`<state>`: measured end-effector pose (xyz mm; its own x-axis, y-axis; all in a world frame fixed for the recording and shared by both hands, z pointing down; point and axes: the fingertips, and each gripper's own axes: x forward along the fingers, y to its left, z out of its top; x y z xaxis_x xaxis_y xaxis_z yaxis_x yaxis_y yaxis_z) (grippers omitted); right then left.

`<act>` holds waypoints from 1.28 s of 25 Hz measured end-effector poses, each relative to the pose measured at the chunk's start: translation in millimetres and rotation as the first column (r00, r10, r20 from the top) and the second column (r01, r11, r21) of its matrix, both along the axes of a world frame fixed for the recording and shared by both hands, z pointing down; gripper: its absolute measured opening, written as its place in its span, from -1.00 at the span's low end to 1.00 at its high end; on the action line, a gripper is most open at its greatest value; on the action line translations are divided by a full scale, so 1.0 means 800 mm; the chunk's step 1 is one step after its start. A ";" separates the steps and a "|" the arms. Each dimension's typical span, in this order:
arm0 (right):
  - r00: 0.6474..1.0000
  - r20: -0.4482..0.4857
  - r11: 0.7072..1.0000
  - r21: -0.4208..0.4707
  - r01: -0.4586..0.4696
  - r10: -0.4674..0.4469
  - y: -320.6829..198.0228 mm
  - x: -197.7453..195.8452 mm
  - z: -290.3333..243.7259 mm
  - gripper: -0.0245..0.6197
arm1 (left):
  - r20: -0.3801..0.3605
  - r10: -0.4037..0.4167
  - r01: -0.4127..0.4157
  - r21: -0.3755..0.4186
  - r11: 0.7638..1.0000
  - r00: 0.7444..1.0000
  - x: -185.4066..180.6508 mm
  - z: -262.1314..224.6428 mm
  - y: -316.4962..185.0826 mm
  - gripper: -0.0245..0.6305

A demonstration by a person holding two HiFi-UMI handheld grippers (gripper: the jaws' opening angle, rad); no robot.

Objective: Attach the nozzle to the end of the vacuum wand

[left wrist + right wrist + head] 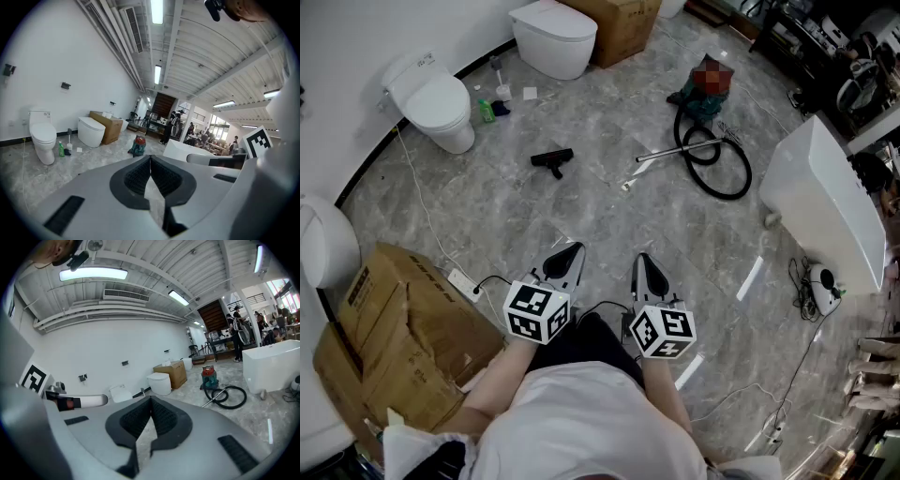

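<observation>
Left gripper (569, 255) and right gripper (645, 264): jaws pressed together, nothing held, both well short of the vacuum canister (704, 86). Nozzle (552, 160) lies on the floor left of the canister, unattached, apart from the wand (678, 150) lying just beside the canister.

The nozzle (552, 160) is black, the wand (678, 150) seemingly silver.

black nozzle (552, 160) on floor (609, 220), apart from vacuum wand (677, 150)

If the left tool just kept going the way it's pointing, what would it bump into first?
Probably the floor: the left tool tilts slightly down. Farther along stands the vacuum cleaner; depth is unclear.
</observation>
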<state>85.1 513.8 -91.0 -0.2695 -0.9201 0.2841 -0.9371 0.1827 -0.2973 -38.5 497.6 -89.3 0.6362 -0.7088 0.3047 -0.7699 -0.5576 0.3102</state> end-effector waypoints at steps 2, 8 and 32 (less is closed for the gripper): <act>1.000 -0.005 1.000 0.000 0.000 0.000 0.002 0.002 0.000 -0.87 | 0.000 -0.003 0.003 -0.001 1.000 1.000 0.002 0.001 0.002 -0.90; 1.000 0.001 1.000 -0.002 0.009 -0.009 0.011 0.013 0.002 -0.87 | -0.003 -0.007 0.007 -0.013 1.000 1.000 0.015 0.004 0.010 -0.89; 0.996 0.088 0.998 -0.062 -0.001 0.007 0.015 0.089 0.048 -0.87 | -0.014 -0.015 0.015 -0.050 0.999 1.000 0.097 0.038 -0.007 -0.90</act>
